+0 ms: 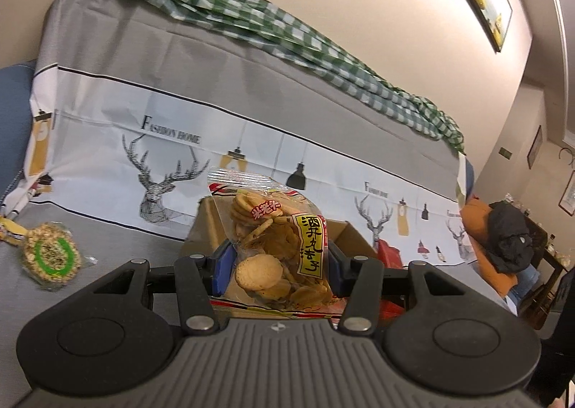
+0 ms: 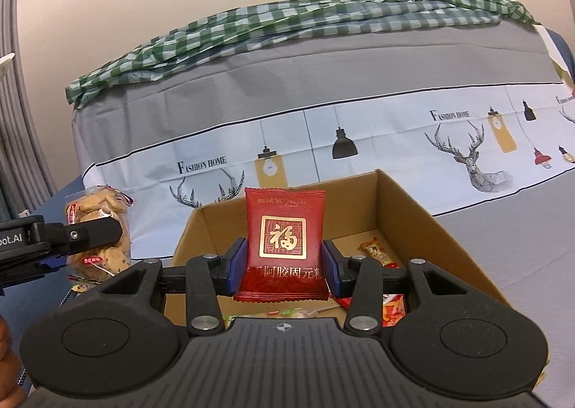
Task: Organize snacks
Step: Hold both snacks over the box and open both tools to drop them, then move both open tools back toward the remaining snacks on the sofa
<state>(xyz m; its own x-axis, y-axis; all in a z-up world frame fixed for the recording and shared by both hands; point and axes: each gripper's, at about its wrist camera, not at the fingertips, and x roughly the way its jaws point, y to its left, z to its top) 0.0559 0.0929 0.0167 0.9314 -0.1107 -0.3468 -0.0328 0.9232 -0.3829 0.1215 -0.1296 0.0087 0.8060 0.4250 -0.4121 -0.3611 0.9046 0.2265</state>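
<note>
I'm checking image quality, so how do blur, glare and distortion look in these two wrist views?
Left wrist: strong fisheye bending, the checked cloth smeared, glare on the cracker bag. Right wrist: same bending, the red packet sharp, print readable, no harsh shadows.

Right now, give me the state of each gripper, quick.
Left gripper: closed on the clear bag of crackers.
Right gripper: closed on the red snack packet, above the cardboard box.
</note>
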